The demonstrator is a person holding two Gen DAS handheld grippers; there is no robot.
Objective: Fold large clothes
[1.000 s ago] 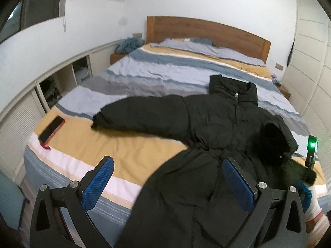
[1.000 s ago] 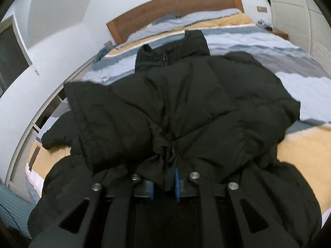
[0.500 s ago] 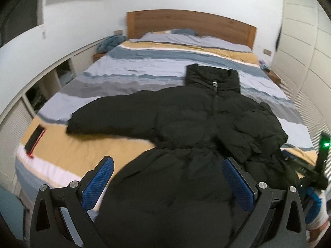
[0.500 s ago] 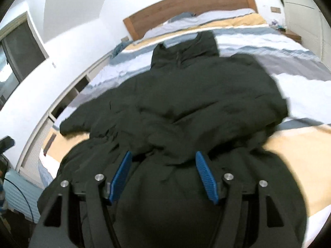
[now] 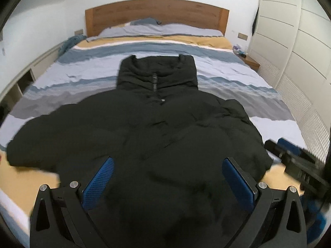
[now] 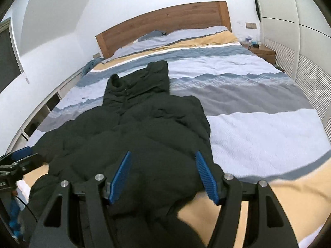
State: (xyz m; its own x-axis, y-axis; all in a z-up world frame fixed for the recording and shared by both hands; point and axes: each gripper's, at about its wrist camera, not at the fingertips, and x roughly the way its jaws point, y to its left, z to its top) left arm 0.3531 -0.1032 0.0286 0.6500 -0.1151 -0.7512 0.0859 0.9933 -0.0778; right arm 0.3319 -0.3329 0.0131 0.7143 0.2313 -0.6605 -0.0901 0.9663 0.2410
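Note:
A black puffer coat lies face up on the bed, collar toward the headboard. One sleeve is folded across its chest; the other sleeve stretches out to the left. My left gripper hovers open over the coat's lower body with nothing between its blue pads. In the right wrist view the coat fills the left half, and my right gripper stands open above its folded side, pads clear of the fabric. Each gripper shows in the other's view: right gripper, left gripper.
The bed has a striped blue, grey and yellow duvet and a wooden headboard. White wardrobe doors run along the right, with a small nightstand beside them. A low shelf unit lines the left wall.
My right gripper let go of the sleeve it had carried over the chest, opened, and drew back and up. My left gripper swung right, over the coat's middle.

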